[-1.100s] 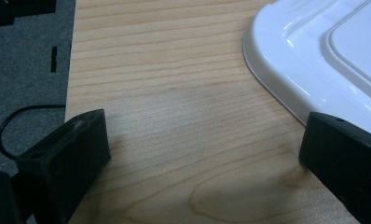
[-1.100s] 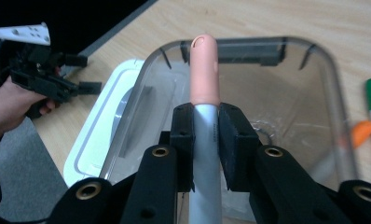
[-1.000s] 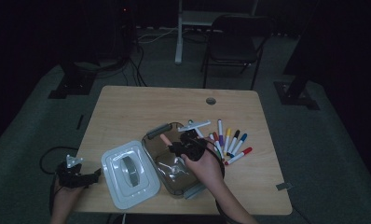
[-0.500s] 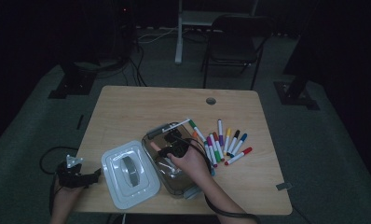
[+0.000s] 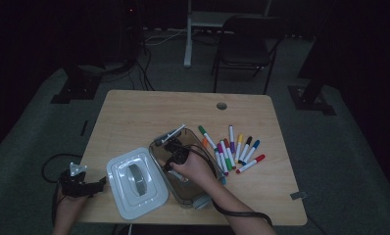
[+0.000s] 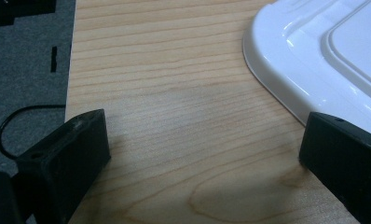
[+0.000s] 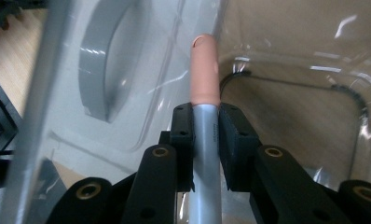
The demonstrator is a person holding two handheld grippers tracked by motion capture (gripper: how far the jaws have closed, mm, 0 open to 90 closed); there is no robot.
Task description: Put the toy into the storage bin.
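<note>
- The right gripper (image 7: pixel 205 122) was seen clamped on a grey-barrelled marker with a peach-pink cap (image 7: pixel 205 74); its black jaws were pressed against the barrel from both sides, the capped end pointing away from the camera;
- in the high view, the right gripper (image 5: pixel 176 155) was held inside the clear rectangular plastic box (image 5: pixel 159 145), which stood near the middle of the front edge of the light wooden tabletop (image 5: pixel 134 112); the marker was thus carried within the box's walls; whether it touched the floor of the box could not be told;
- the white rectangular lid with a grey handle (image 5: pixel 136 181) was laid flat just beside the box, toward the front left corner;
- a loose row of coloured markers (image 5: pixel 232 149) was spread right of the box;
- the left gripper (image 5: pixel 80 183) was rested at the front left edge, its jaws spread wide with nothing between them, the lid's rim (image 6: pixel 286 88) lying near one jaw.
</note>
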